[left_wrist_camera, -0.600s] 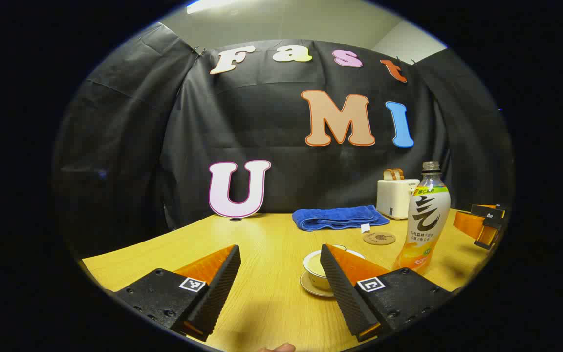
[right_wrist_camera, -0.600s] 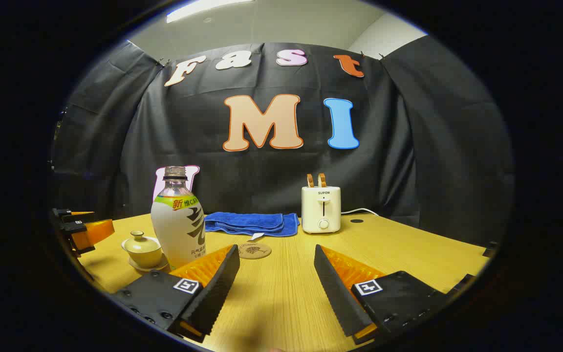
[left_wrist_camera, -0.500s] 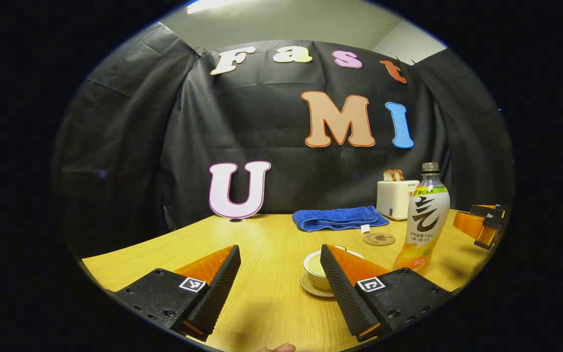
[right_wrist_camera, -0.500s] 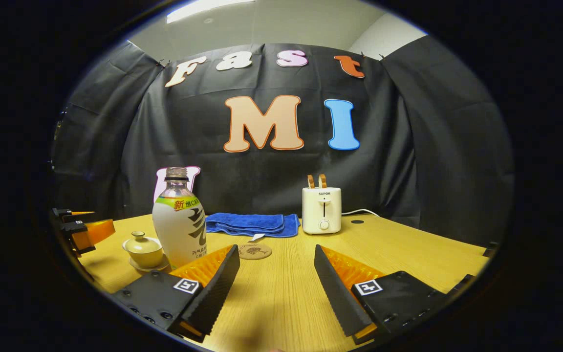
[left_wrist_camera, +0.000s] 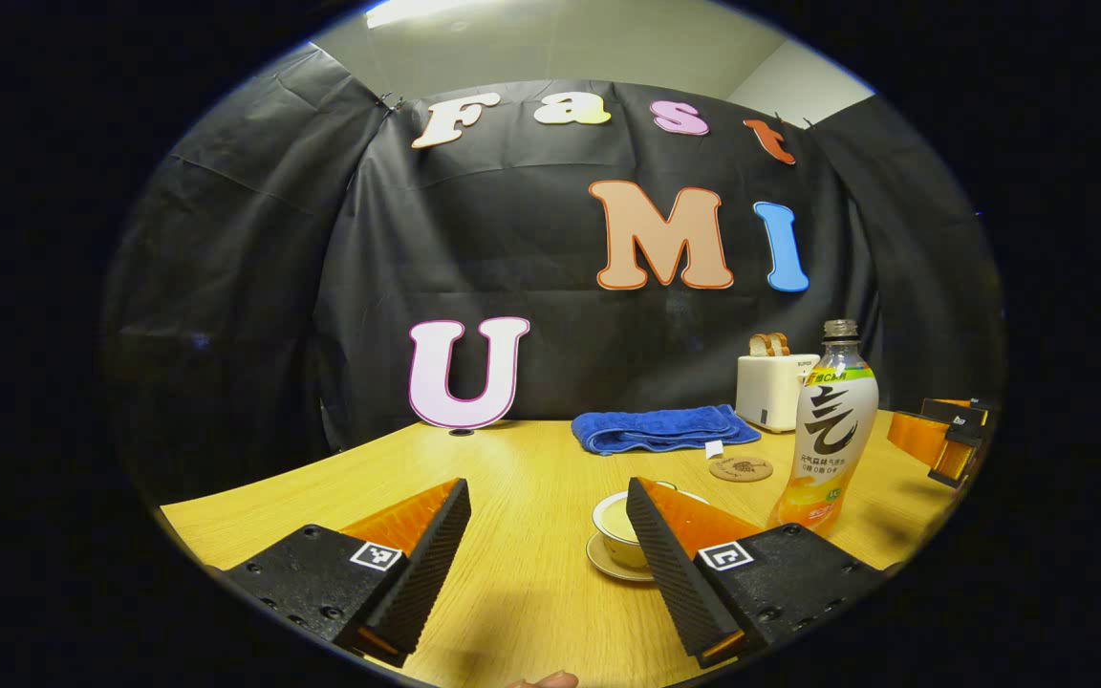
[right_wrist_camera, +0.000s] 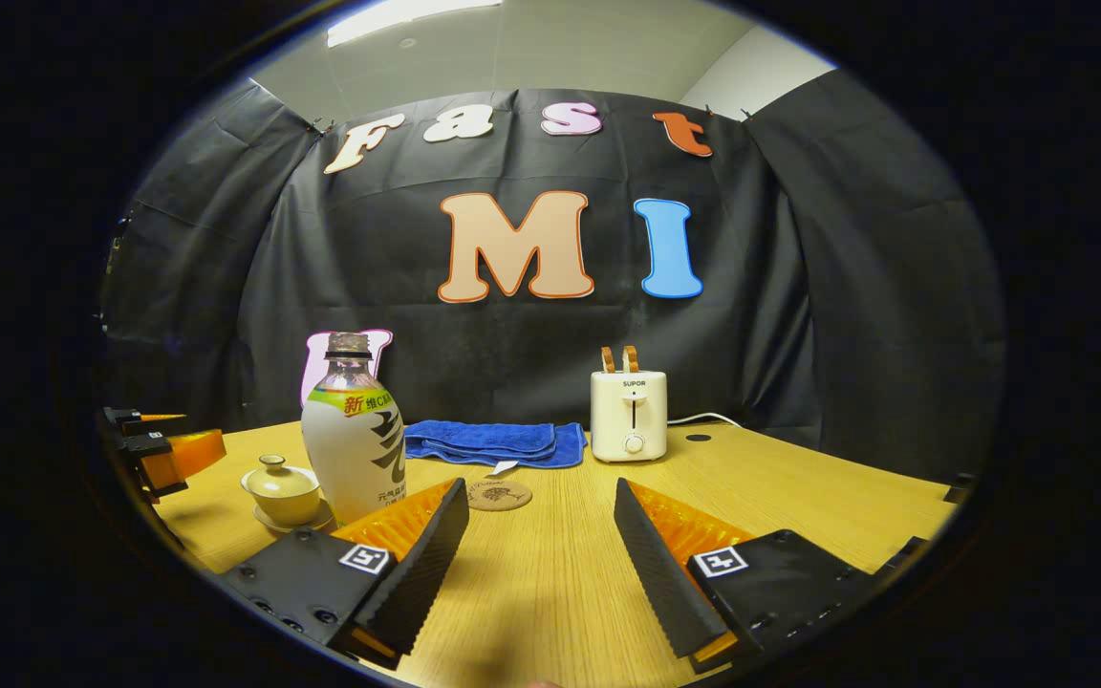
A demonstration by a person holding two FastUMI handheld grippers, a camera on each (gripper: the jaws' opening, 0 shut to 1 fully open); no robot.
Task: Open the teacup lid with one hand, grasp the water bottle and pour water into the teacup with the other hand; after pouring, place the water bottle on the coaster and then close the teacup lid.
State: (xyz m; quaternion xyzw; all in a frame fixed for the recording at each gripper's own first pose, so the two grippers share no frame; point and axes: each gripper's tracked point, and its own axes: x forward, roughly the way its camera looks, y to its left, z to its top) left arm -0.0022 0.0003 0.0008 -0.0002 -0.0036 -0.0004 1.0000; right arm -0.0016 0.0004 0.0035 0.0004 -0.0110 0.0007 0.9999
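Teacup (right_wrist_camera: 283, 489) lidded beside water bottle (right_wrist_camera: 354, 441); left hand-held gripper (left_wrist_camera: 548, 566) and right hand-held gripper (right_wrist_camera: 541, 564) both wide, level above table (right_wrist_camera: 799, 487).

Left gripper (left_wrist_camera: 548, 564) sits low in the frame over the wooden table (left_wrist_camera: 522, 459), jaws wide apart with nothing between them; its right-hand finger overlaps the near side of the teacup (left_wrist_camera: 615, 522), which stands on a saucer (left_wrist_camera: 608, 562) just right of centre, lid hidden behind that finger. Water bottle (left_wrist_camera: 829, 427) stands upright at right, uncapped, just beside the cup, with the round coaster (left_wrist_camera: 741, 468) bare behind them, and further back a folded blue towel (left_wrist_camera: 658, 426) and a white toaster (left_wrist_camera: 772, 387) with toast in it. Right gripper (left_wrist_camera: 942, 440) pokes in at the far right edge, near the bottle but apart from it; its jaw state can't be read.
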